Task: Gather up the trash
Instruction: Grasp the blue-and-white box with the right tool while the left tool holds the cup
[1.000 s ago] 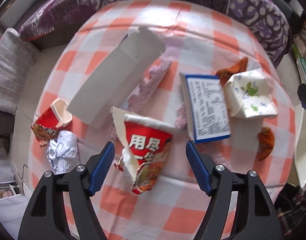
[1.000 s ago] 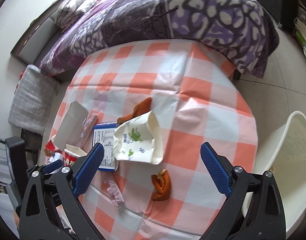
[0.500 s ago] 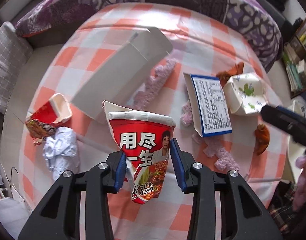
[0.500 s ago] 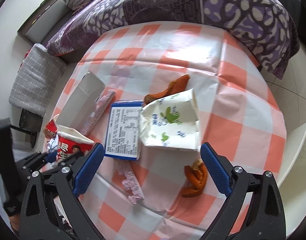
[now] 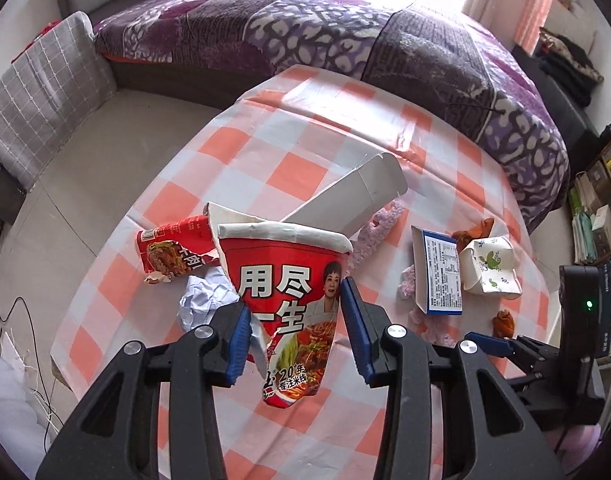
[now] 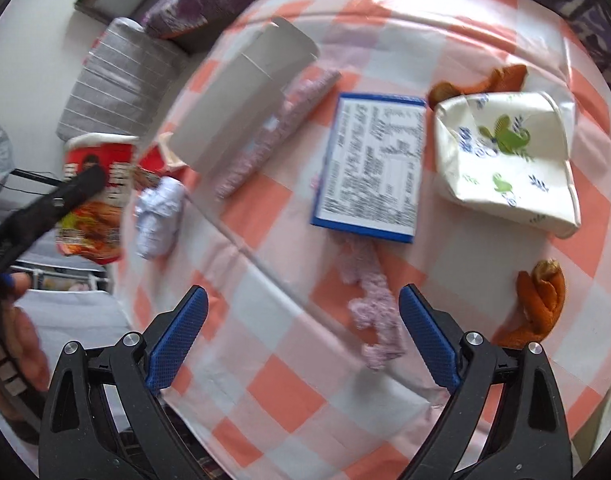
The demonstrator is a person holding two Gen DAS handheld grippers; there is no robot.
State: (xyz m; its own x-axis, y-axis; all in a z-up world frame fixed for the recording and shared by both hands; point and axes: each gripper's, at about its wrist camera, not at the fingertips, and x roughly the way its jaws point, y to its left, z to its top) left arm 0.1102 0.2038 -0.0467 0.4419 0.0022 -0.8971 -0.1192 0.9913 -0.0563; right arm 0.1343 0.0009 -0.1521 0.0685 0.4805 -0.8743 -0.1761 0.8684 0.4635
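With your left hand-held gripper (image 5: 295, 322) clamped on that torn noodle cup (image 5: 285, 292) (right hand-held gripper (image 6: 301, 340) gapes empty), grip gently, it's flimsy.

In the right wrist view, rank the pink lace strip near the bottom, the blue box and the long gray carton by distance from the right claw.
From the right claw:
1. Pink lace strip, just ahead, slightly right.
2. Blue box, farther up, center.
3. Gray carton, farthest, upper left.

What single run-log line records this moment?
left gripper: shut on red noodle cup, lifted | right gripper: open above checked tablecloth | blue box: on table
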